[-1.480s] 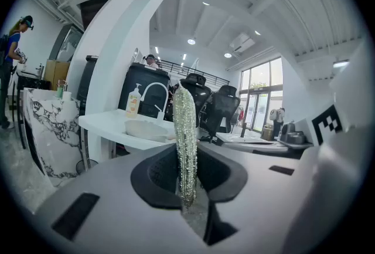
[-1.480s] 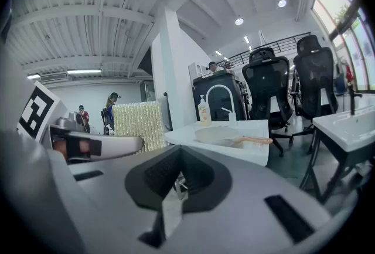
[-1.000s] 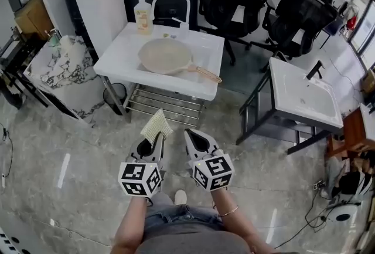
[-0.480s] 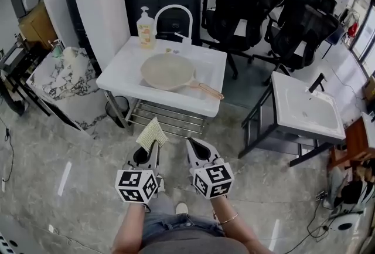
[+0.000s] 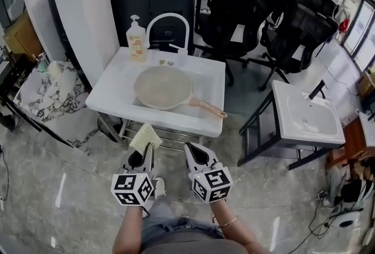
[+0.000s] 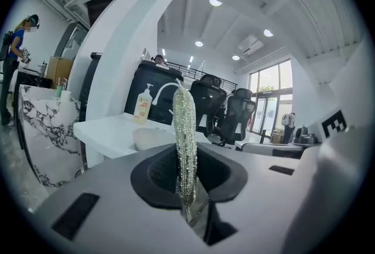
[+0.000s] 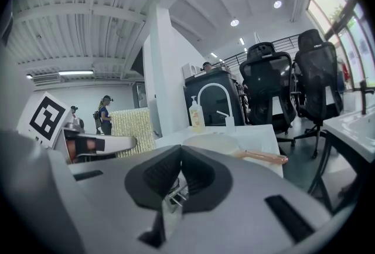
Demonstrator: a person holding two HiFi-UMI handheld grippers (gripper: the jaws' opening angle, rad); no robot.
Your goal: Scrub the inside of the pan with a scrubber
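Observation:
A beige pan (image 5: 162, 87) with a light wooden handle (image 5: 208, 107) lies in the white sink table (image 5: 111, 91) ahead of me. My left gripper (image 5: 140, 156) is shut on a glittery pale-green scrubber (image 5: 145, 137), which stands upright between its jaws (image 6: 184, 141). It is held above the floor, short of the table's front edge. Beside it my right gripper (image 5: 196, 153) is shut on nothing. The right gripper view shows the pan (image 7: 214, 142) and the scrubber (image 7: 130, 124) off to the left.
A soap bottle (image 5: 136, 40) and a white arched faucet (image 5: 170, 21) stand at the back of the sink table. A wire shelf (image 5: 170, 132) sits under it. A second white basin stand (image 5: 307, 112) is at right, black chairs (image 5: 246, 0) behind, a marble counter (image 5: 44, 91) at left.
The sink table and pan have come nearer and lower in the head view. Both grippers keep their places side by side, and the left still holds the scrubber.

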